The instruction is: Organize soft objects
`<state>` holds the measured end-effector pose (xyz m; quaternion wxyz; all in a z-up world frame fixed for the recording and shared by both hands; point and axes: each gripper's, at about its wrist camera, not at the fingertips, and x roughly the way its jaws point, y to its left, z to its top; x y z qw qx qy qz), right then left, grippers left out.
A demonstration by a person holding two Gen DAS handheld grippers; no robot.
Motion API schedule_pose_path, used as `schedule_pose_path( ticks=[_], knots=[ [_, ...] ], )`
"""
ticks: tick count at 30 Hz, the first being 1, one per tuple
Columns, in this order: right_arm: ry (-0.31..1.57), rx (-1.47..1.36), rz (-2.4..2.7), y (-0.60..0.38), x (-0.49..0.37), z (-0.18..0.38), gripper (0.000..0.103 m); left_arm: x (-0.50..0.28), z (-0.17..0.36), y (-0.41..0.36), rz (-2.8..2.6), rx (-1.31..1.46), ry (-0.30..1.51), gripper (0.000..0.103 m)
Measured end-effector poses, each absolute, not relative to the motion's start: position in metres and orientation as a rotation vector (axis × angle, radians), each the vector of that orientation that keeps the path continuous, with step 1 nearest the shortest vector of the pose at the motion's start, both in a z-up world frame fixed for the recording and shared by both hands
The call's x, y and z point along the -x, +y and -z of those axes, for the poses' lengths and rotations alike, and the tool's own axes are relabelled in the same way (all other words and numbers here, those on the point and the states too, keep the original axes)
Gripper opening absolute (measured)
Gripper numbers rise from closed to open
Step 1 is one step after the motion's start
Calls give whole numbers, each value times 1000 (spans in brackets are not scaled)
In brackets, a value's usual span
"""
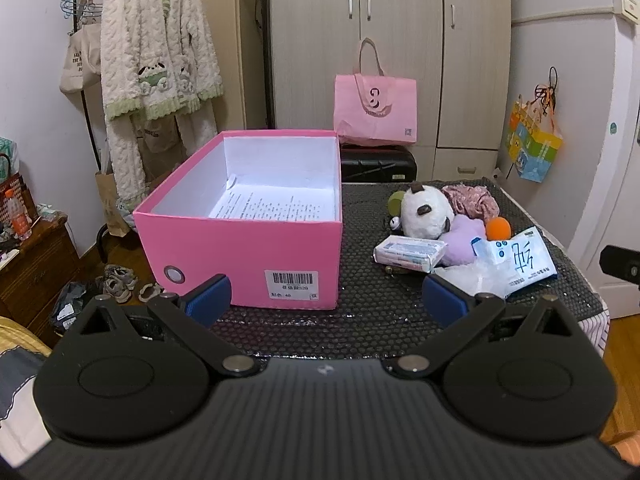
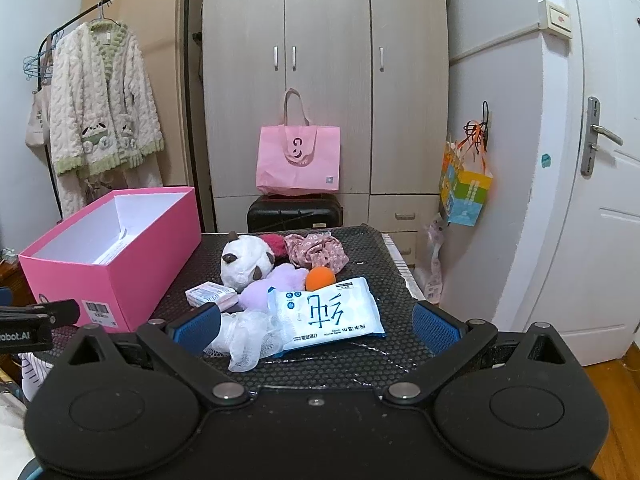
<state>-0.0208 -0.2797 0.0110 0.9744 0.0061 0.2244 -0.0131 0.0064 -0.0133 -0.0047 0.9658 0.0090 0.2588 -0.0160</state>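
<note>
Left wrist view: left gripper (image 1: 326,302) spread wide and holding nothing, low over the black mat (image 1: 360,320), facing the pink box (image 1: 240,256). Box open, on the mat's left part, white inside, only a printed sheet (image 1: 272,208) on its floor; barcode label on the near wall. Pile of soft things well right of the box: panda plush (image 1: 426,212), purple plush (image 1: 460,240), orange ball (image 1: 498,228), floral cloth (image 1: 472,198), small tissue pack (image 1: 410,252), wipes pack (image 1: 520,264), white mesh (image 1: 476,278) just beside the right finger. Seen only here: shoes (image 1: 120,280) on the floor, a wooden cabinet with an orange bottle (image 1: 18,216) far left, something green (image 1: 396,200) behind the panda. Right wrist view: right gripper (image 2: 316,326) likewise wide apart and empty, straddling the near edge of the pile; wipes pack (image 2: 326,312) and white mesh (image 2: 248,340) between its fingers, mesh touching the left one. Box (image 2: 116,272) off to the left, its floor mostly hidden by the near wall. Seen only here: a red fuzzy thing (image 2: 276,246) behind the panda (image 2: 246,264), a door handle (image 2: 600,132) at right. Behind the mat, pink tote (image 2: 298,160) on a black case (image 2: 294,212) before the wardrobe; robe (image 2: 102,112) on a rack at left.
</note>
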Motion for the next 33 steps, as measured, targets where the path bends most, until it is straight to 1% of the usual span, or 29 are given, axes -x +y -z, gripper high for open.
schedule_pose_path(
  ticks=[33],
  knots=[
    [460, -8, 41, -284, 23, -8, 103, -6, 14, -24, 119, -5, 562, 102]
  ],
)
